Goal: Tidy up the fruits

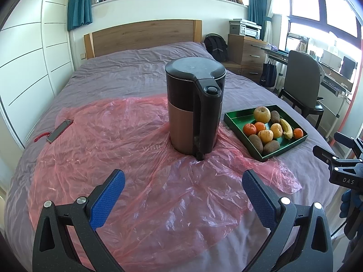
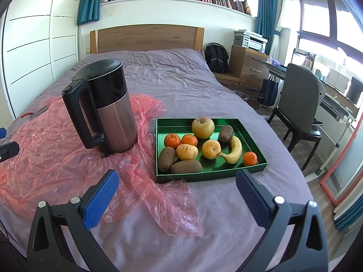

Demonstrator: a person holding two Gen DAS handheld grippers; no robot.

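Observation:
A green tray (image 2: pixel 211 172) on the bed holds several fruits: a yellow apple (image 2: pixel 202 127), a banana (image 2: pixel 233 151), three mandarins (image 2: pixel 172 140), brown kiwis (image 2: pixel 186 167) and two yellow-orange fruits (image 2: pixel 211 149). In the left wrist view the tray (image 1: pixel 236 122) lies to the right of a kettle. My right gripper (image 2: pixel 177 181) is open and empty, just short of the tray's near edge. My left gripper (image 1: pixel 183 181) is open and empty over the pink plastic, short of the kettle. The right gripper's body shows at the left view's right edge (image 1: pixel 340 158).
A black and copper kettle (image 1: pixel 195 106) stands on a crumpled pink plastic sheet (image 1: pixel 102 136) on the purple bed (image 2: pixel 172 77). A phone with a red strap (image 1: pixel 59 130) lies at the bed's left. A chair (image 2: pixel 299 104), desk and drawers stand to the right.

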